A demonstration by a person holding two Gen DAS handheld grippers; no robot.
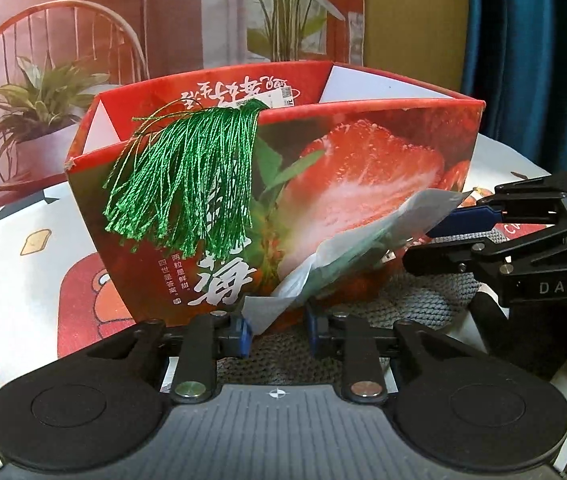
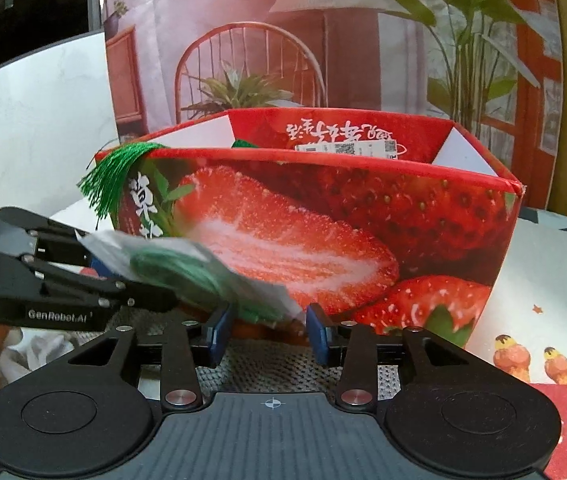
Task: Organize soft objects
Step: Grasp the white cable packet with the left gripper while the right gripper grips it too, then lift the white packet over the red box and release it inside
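The left gripper [image 1: 277, 330] is level, its blue-tipped fingers [image 1: 241, 334] parted. The right gripper [image 2: 269, 330] is level too, fingers [image 2: 317, 332] spread wide. Each gripper reaches in from the side of the other's view.

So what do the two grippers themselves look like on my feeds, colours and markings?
Both are matte black linkage frames with silver rivets and blue finger pads. Each wrist view shows a ribbed grey base with two round black discs and a small crosshair mark. The left gripper reads "GenRobot.AI" in white on its side; the right gripper shows "DAS". No cables or sleeves are clearly visible.
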